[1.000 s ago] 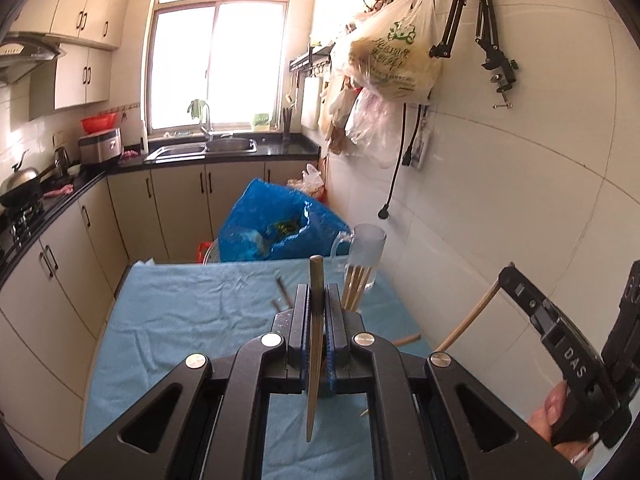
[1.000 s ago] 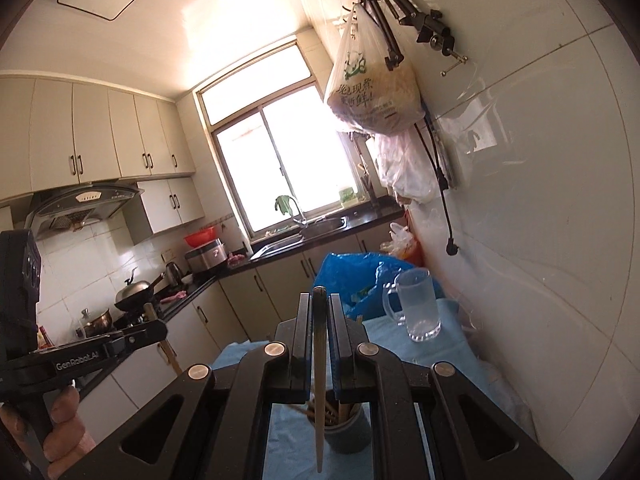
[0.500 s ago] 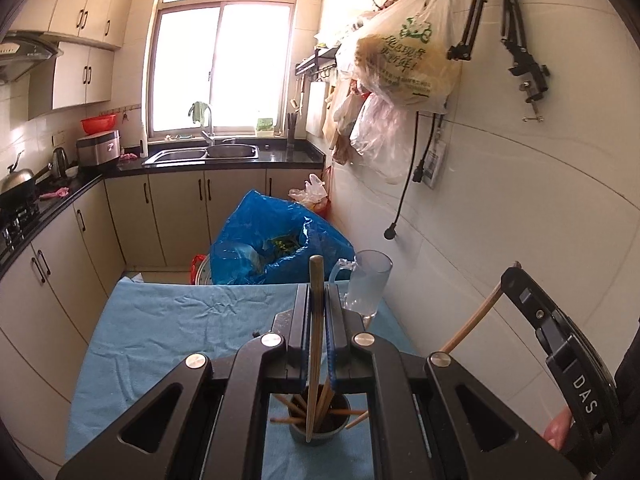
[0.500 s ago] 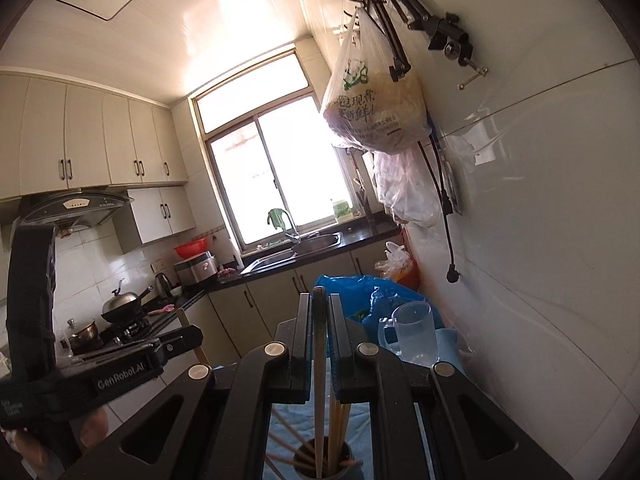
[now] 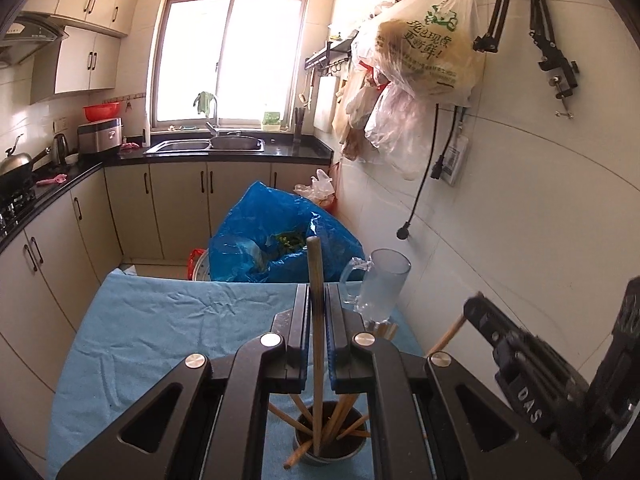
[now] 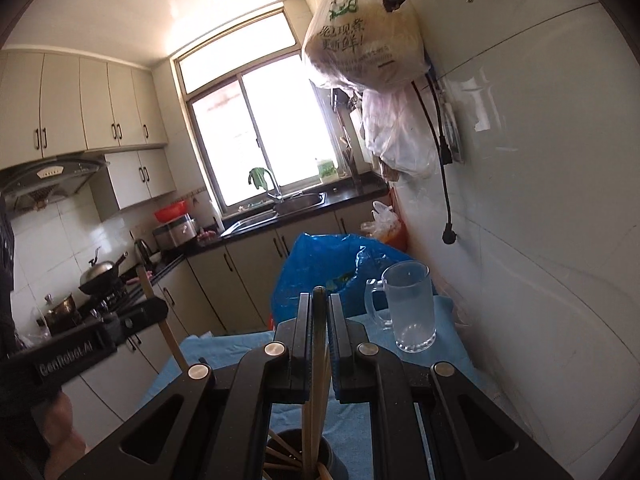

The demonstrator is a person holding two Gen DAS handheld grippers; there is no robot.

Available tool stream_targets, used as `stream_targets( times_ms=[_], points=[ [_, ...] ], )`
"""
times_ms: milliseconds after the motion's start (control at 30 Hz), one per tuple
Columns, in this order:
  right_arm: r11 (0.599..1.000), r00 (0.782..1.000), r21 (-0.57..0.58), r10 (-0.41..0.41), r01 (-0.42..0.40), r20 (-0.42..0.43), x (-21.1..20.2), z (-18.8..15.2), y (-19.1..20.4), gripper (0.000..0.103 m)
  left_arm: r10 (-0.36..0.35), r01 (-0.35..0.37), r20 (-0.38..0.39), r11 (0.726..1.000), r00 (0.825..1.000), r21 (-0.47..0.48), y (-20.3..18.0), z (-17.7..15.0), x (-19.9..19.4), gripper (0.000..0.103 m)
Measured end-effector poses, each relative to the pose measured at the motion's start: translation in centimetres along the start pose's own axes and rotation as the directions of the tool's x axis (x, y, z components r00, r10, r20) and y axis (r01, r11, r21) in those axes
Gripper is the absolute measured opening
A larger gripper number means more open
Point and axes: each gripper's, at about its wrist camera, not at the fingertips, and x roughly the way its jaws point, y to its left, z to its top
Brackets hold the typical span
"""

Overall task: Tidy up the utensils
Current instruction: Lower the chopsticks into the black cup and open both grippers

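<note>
Chopsticks fill the picture on both sides. On my left, the left tongs are closed on one wooden chopstick, which stands nearly upright between the blue pads; its lower tip reaches down into the dark holder cup, among the other chopsticks leaning there. That cup stands on the blue cloth over the table. Past the fingers, near the wall, stands a frosted glass mug, with some chopstick ends showing just at its base. Behind the table sits a blue plastic bag.

On my right, the right tongs are likewise pinched shut on a second chopstick, also close to upright, its lower end going down toward the same cup, where several sticks fan out. From this side the mug looks empty, and my left tongs show at the edge with their stick slanting up.
</note>
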Motion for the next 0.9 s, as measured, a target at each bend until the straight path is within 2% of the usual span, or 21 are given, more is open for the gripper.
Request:
stream_targets(
  times_ms=[167, 500, 567, 667, 767, 867, 900],
  points=[
    [1.0, 1.0, -0.009, -0.005, 0.005, -0.001, 0.1, 0.0, 0.0, 0.008, -0.008, 0.008, -0.006, 1.0, 1.0, -0.012, 0.0, 1.0, 0.7, 0.006],
    [1.0, 0.999, -0.018, -0.006, 0.005, -0.045, 0.7, -0.7, 0.0, 0.009, -0.011, 0.01, -0.078, 1.0, 0.997, -0.014, 0.7, -1.4, 1.5, 0.006],
    [1.0, 0.999, -0.011, -0.005, 0.005, -0.05, 0.4, -0.6, 0.0, 0.009, -0.017, 0.016, -0.078, 1.0, 0.997, -0.022, 0.9, -1.5, 1.1, 0.006],
    [1.0, 0.999, -0.014, -0.001, 0.001, -0.044, -0.1, -0.2, 0.2, 0.016, -0.022, 0.021, -0.066, 1.0, 0.998, -0.02, 1.0, -1.4, 0.0, 0.006],
    [1.0, 1.0, -0.009, 0.002, -0.003, -0.022, -1.4, 0.3, 0.4, 0.017, -0.039, 0.037, -0.054, 0.998, 0.998, -0.042, 1.5, -1.0, -1.3, 0.008],
    [1.0, 1.0, 0.001, 0.008, -0.008, 0.006, -3.4, 0.7, 0.6, 0.018, -0.033, 0.032, -0.009, 0.998, 0.999, -0.059, 2.2, -0.9, -3.5, 0.02],
    [1.0, 1.0, 0.004, 0.008, -0.008, 0.019, -4.2, 0.8, 0.7, 0.021, -0.027, 0.027, 0.009, 0.998, 1.0, -0.062, 2.5, -1.1, -4.4, 0.03]
  ],
)
